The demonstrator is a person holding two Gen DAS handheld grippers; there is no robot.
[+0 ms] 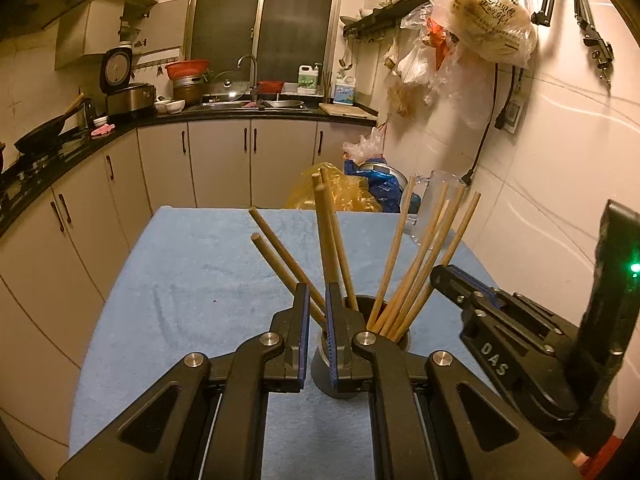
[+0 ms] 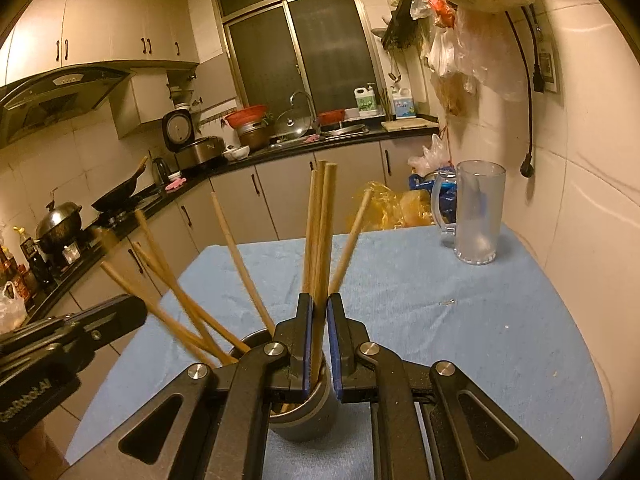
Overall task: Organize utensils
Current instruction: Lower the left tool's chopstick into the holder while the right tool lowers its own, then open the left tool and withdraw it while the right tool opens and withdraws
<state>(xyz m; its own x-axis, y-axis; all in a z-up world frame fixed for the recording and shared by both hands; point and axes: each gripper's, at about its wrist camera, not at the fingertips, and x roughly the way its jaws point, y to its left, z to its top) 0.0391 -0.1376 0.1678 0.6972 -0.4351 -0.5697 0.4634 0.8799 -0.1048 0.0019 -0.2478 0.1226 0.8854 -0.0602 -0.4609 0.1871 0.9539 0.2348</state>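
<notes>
Wooden chopsticks (image 1: 416,264) fanned upright in dark cylindrical holder (image 2: 310,412), seemingly metal, on blue cloth

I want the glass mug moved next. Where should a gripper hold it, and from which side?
Grip the glass mug across its straight upright body, coming in level from the near side. Its handle juts left, so that side is likely awkward.

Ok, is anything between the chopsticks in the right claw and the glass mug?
Nothing tall. From the right claw and its upright chopsticks to the glass mug lies bare blue cloth, with only a small flat scrap on it. One leaning chopstick tilts toward that side.
</notes>
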